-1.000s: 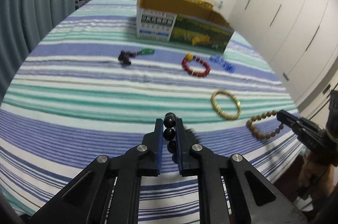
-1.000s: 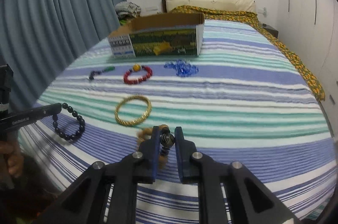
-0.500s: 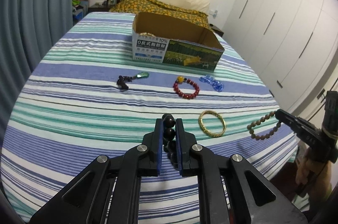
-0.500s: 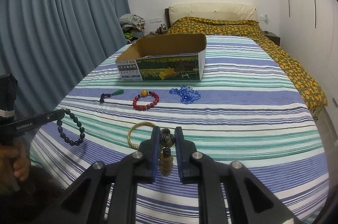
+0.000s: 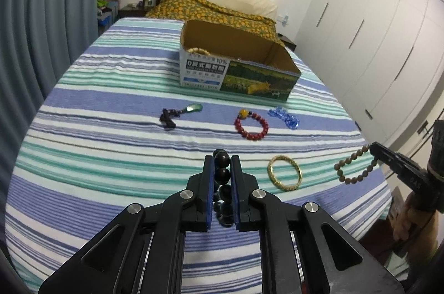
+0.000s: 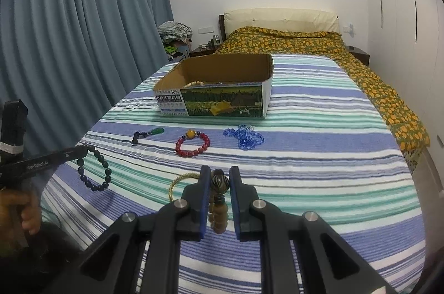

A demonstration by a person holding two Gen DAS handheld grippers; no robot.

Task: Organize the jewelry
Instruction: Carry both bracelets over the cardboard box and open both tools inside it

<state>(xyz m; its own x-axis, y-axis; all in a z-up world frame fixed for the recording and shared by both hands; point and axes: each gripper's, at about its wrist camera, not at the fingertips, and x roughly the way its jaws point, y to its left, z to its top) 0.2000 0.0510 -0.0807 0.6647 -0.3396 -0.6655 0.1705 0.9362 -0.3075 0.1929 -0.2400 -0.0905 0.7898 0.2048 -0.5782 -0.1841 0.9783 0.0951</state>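
My left gripper is shut on a black bead bracelet, which hangs clear of the striped bedspread. My right gripper is shut on a brown wooden bead bracelet by its striped bead; the loop also dangles free. Each gripper shows in the other's view: the right gripper with the brown bracelet, and the left gripper with the black bracelet. An open cardboard box stands farther up the bed with pale beads inside.
On the bedspread lie a gold bangle, a red bead bracelet, a blue crystal bracelet and a dark cord with a green pendant. Curtains hang left, wardrobes stand right.
Both grippers have risen with their bracelets, which now hang off the bedspread. The bed and box look farther below.
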